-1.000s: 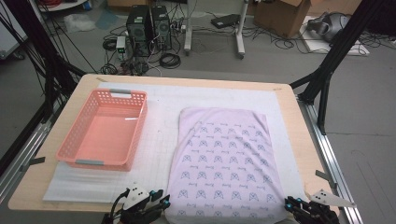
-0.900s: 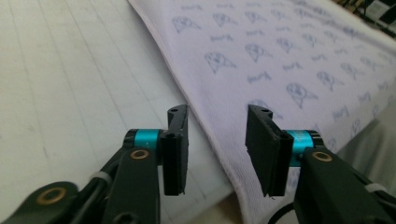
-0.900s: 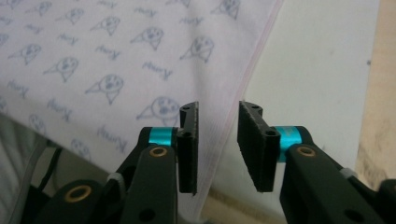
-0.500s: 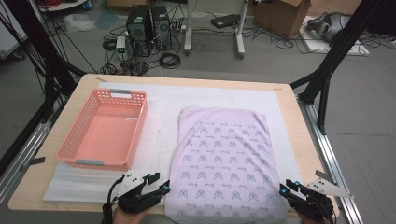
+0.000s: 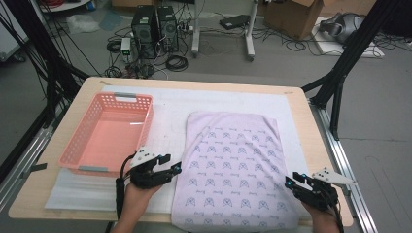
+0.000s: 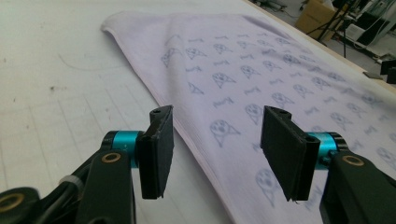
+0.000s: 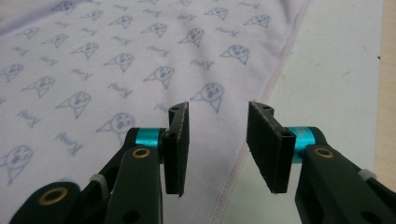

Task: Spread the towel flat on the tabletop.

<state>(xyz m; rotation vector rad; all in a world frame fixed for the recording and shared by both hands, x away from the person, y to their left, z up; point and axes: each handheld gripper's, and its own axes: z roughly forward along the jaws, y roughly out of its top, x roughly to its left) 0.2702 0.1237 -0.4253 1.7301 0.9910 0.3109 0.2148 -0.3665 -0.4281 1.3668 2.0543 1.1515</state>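
A lilac towel (image 5: 236,170) printed with small dog faces lies flat on the white mat (image 5: 170,104) toward the right half of the tabletop, its near hem hanging just over the front edge, with a pink basket (image 5: 77,150) well apart on the left side. The left gripper (image 5: 171,171) hovers at the towel's left hem near the front-left corner of the cloth, and the right gripper (image 5: 292,183) sits at the right hem near the front edge. Both sets of jaws have just been opening and now stand apart; each gripper view shows the hem running under the gap with nothing pinched. As a judgement, the cloth looks spread and smoothed but not yet folded, so grasping the edges, folding and perhaps placing it in the empty basket are all left. Small script sits between the dog faces, but it is too blurred to read with confidence; no brand label is visible.
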